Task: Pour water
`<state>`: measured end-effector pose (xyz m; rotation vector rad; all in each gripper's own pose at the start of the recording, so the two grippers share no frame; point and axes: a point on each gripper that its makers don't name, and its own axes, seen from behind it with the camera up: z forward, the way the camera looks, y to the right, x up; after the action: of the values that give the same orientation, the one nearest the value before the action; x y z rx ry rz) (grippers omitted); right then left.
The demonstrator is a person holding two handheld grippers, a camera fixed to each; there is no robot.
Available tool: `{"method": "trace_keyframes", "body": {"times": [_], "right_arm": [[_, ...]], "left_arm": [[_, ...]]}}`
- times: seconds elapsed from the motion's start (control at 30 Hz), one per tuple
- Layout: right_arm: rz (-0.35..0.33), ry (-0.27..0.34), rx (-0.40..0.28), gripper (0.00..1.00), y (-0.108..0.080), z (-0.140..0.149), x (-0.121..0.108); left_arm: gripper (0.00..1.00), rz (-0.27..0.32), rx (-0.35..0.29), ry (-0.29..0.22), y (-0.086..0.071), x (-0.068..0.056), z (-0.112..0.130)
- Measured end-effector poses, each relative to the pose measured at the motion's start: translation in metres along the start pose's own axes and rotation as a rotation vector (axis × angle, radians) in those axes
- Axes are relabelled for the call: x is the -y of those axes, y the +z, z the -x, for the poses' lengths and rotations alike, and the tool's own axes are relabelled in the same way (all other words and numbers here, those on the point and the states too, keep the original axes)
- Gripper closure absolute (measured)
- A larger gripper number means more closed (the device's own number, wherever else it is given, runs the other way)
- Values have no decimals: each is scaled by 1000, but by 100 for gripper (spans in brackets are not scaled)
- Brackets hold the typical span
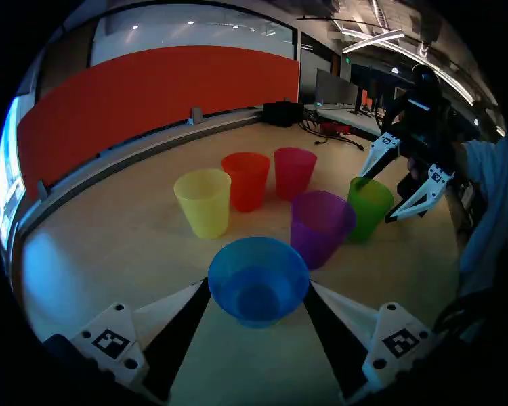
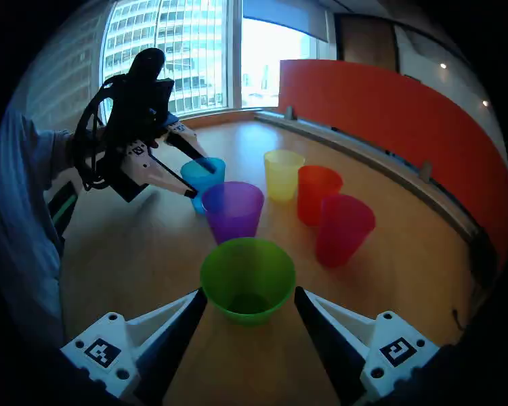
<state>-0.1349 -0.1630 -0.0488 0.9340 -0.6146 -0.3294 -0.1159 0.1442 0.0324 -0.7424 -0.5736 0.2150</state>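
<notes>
Left gripper (image 1: pixel 256 284) pinches the blue cup (image 1: pixel 257 298), just beside the purple cup (image 1: pixel 320 227); right gripper (image 2: pixel 248 292) pinches the green cup (image 2: pixel 247 274). Best lift level, bring rims close, tip slowly, clear of neighbours.

On the desk (image 1: pixel 105 230) cups (image 1: pixel 247 179) cluster. The nearest cup (image 1: pixel 258 271) stands between the left hand-held gripper (image 1: pixel 256 285) fingers, the rightmost cup (image 1: pixel 370 206) between the right hand-held gripper (image 1: pixel 374 199) fingers.
</notes>
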Motion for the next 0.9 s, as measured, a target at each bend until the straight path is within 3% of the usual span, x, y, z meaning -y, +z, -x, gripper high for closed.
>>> {"method": "trace_keyframes", "body": {"times": [0.17,0.3,0.9], "right_arm": [[-2,2,-1,0,0,0,0],[-4,4,-1,0,1,0,-1],[-10,6,-18,0,7,-6,1]], "left_arm": [[4,5,-3,1,2,0,-2],[11,16,-5,-2,2,-2,-3],[13,15,-6,12,1,-3,-3]]}}
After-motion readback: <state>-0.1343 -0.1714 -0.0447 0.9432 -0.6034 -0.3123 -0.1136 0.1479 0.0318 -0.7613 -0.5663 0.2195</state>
